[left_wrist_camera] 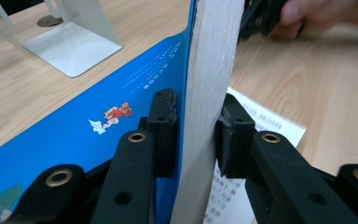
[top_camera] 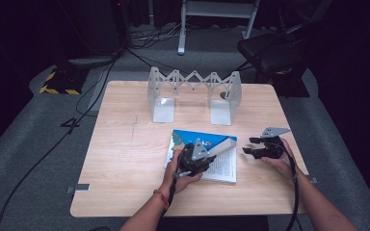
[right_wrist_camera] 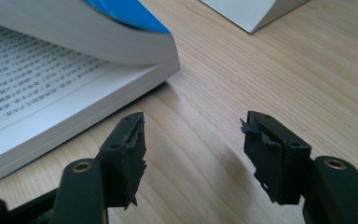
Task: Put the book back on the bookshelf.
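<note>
High view: a blue-covered paperback book (top_camera: 207, 156) lies on the pale wooden table (top_camera: 125, 154), in front of a grey metal expanding bookend rack (top_camera: 194, 94). The left gripper (top_camera: 211, 155) sits over the book's near-left part, its jaws clenched on the lifted cover and front block of pages, which slope up toward the right. The right gripper (top_camera: 248, 145) hovers just beside the book's right edge — near it, not touching — and points left at it. So the raised free edge lies directly ahead of the right jaws, and the right hand is the nearer one to take it.

Left gripper view: the jaws of the left gripper (left_wrist_camera: 196, 133) pinch the lifted wad of pages (left_wrist_camera: 205, 84) with the blue cover (left_wrist_camera: 74, 135) on its left face; the wad stands nearly upright between the pads. The printed open page (left_wrist_camera: 261, 121) lies flat below on the right, and one foot of the rack (left_wrist_camera: 72, 49) rests farther off.

Right gripper view: the right gripper (right_wrist_camera: 193, 140) has its jaws parted and empty, low over bare table (right_wrist_camera: 261, 70). The open book (right_wrist_camera: 51, 88) lies ahead and to the left — lower pages flat, upper block arching above them. I judge the next move depends on swinging these jaws leftward to meet that edge.
</note>
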